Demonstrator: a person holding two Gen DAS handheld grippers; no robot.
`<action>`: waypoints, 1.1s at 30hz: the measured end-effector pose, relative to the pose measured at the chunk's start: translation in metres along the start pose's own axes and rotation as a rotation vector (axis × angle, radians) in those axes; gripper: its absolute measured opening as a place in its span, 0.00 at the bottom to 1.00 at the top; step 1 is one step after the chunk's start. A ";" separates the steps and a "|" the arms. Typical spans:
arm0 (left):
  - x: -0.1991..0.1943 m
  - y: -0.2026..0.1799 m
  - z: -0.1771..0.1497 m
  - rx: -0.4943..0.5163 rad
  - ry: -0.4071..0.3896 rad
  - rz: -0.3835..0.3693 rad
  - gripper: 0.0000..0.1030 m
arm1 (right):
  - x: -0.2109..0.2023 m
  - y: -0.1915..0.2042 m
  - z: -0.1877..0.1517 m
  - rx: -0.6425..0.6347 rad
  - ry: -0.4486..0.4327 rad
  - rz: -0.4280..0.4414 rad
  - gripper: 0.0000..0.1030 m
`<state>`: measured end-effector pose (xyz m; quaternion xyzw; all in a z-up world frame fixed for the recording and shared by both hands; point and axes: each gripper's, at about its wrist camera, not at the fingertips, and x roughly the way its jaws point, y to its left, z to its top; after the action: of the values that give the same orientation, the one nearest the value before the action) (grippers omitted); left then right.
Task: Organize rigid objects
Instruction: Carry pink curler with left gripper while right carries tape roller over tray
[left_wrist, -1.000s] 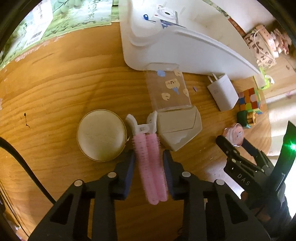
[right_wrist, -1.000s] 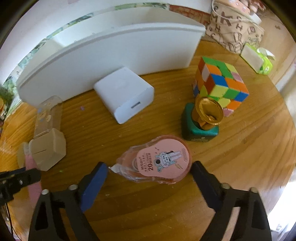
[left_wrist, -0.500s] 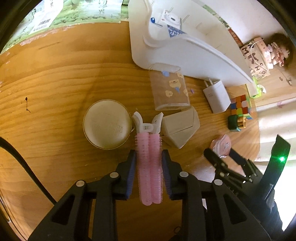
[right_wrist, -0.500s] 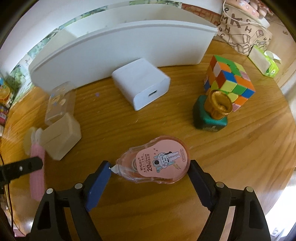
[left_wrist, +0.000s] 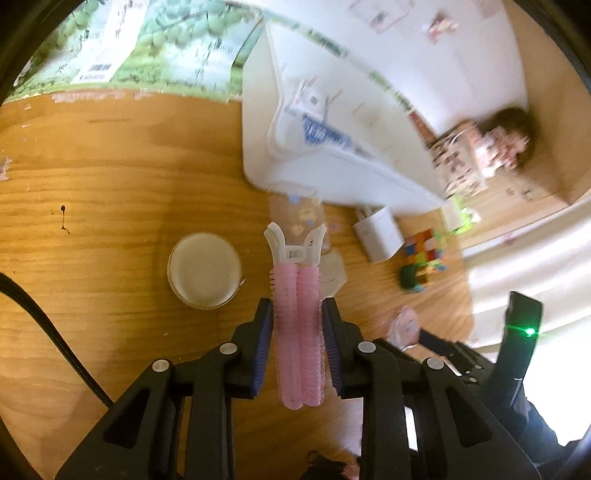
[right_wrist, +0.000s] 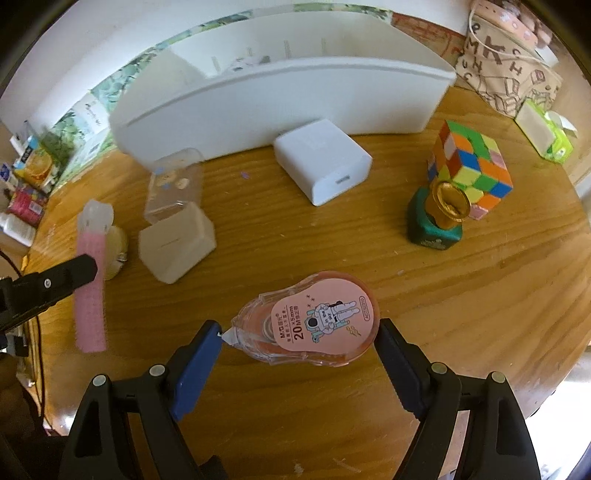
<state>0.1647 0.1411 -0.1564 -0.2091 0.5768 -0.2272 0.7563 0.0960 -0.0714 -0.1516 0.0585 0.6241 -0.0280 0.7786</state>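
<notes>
Organizer (left_wrist: 332, 173) contents blurred, unreadable.

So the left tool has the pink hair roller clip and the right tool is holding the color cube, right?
Not quite. The left tool does grip the pink hair roller clip, but the right wrist view shows the right tool closed on the pink correction tape; the color cube sits untouched on the table.

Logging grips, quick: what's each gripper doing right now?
Left gripper: shut on the pink hair roller clip.
Right gripper: shut on the pink correction tape.

1 cube (right_wrist: 471, 168), 1 charger (right_wrist: 322, 166), 1 hair clip (left_wrist: 297, 325)
</notes>
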 end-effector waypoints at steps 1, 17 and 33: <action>-0.003 -0.001 0.000 0.000 -0.019 -0.017 0.28 | -0.001 -0.002 0.002 -0.005 -0.002 0.006 0.82; -0.036 -0.036 0.021 0.057 -0.223 -0.042 0.28 | -0.064 0.011 0.045 -0.167 -0.131 0.107 0.82; -0.033 -0.097 0.064 0.133 -0.352 -0.001 0.28 | -0.094 -0.009 0.124 -0.302 -0.311 0.158 0.82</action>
<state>0.2093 0.0849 -0.0586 -0.1956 0.4191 -0.2252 0.8575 0.1941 -0.0982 -0.0336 -0.0149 0.4870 0.1182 0.8652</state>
